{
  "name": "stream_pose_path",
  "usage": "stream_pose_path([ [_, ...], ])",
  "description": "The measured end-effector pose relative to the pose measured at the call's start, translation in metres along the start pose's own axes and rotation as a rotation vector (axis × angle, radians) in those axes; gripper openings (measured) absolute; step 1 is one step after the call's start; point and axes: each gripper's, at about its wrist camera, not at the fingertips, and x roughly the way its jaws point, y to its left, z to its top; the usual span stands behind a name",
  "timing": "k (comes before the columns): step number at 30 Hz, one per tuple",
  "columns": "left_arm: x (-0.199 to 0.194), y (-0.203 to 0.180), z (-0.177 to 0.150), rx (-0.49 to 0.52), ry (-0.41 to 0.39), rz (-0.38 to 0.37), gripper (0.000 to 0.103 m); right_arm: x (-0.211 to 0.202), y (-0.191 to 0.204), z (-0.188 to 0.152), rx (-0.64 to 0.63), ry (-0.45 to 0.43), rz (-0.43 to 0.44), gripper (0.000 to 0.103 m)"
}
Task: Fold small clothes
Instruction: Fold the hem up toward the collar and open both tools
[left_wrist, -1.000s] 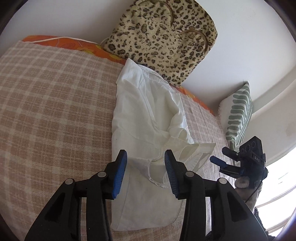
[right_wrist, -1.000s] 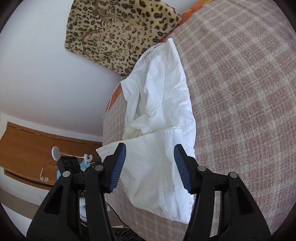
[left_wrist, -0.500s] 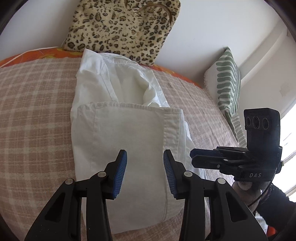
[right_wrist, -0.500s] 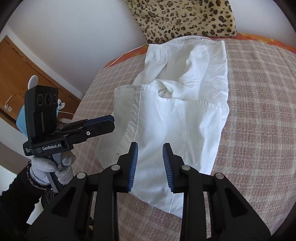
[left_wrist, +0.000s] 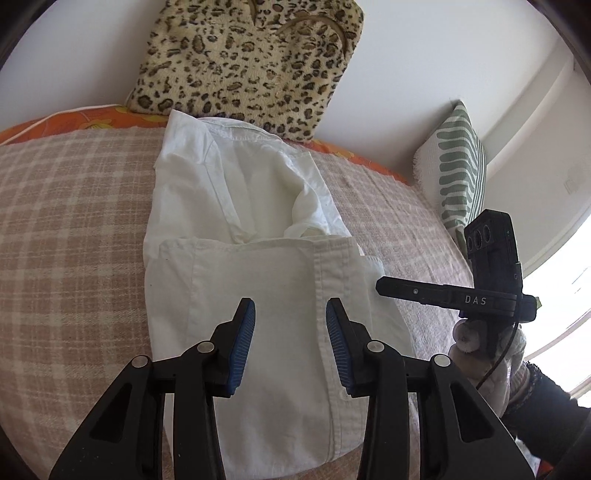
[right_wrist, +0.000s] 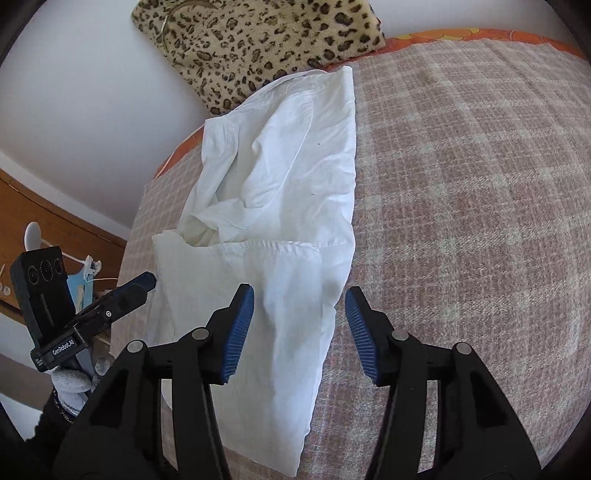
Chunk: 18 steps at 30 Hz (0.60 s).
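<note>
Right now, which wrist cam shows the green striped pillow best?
Left wrist: the green striped pillow stands upright against the wall, right of the white shirt. The right wrist view doesn't show it, only shirt, leopard cushion and plaid blanket.

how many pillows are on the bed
2. A leopard-print pillow leans on the wall at the head of the bed, behind the white shirt. A green-and-white striped pillow stands at the bed's right edge. Others may be out of view.
</note>
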Motion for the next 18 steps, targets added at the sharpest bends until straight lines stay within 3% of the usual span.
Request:
stream_pose_path([
  [1, -0.001, -0.004, -0.001, 0.008, -0.002, 0.003, 0.038, -0.001, 0.005, -0.001, -0.026, -0.003, -0.012, 0.017],
  [2, -0.001, -0.007, -0.003, 0.010, 0.000, 0.000, 0.038, -0.004, 0.012, -0.002, -0.058, -0.014, -0.040, 0.010],
  [5, 0.002, -0.021, -0.006, 0.046, 0.000, 0.007, 0.038, -0.023, 0.020, -0.007, -0.095, -0.082, -0.065, 0.007],
  [8, 0.015, -0.031, -0.010, 0.127, 0.012, 0.110, 0.038, -0.028, 0.016, -0.006, -0.090, -0.112, -0.128, 0.006],
  [10, 0.031, -0.022, -0.012, 0.108, 0.061, 0.132, 0.038, -0.021, 0.007, -0.005, -0.062, -0.088, -0.141, 0.006],
  [12, 0.039, -0.015, -0.014, 0.109, 0.067, 0.183, 0.038, -0.018, 0.005, -0.005, -0.072, -0.074, -0.153, 0.006],
  [13, 0.038, -0.012, -0.015, 0.095, 0.065, 0.174, 0.038, -0.020, 0.006, -0.005, -0.088, -0.077, -0.168, 0.006],
  [16, 0.027, -0.012, -0.011, 0.102, 0.023, 0.196, 0.038, -0.035, 0.014, -0.004, -0.143, -0.151, -0.239, 0.010],
  [18, 0.017, -0.012, -0.007, 0.088, -0.008, 0.175, 0.038, -0.046, 0.025, -0.003, -0.184, -0.180, -0.167, 0.010],
])
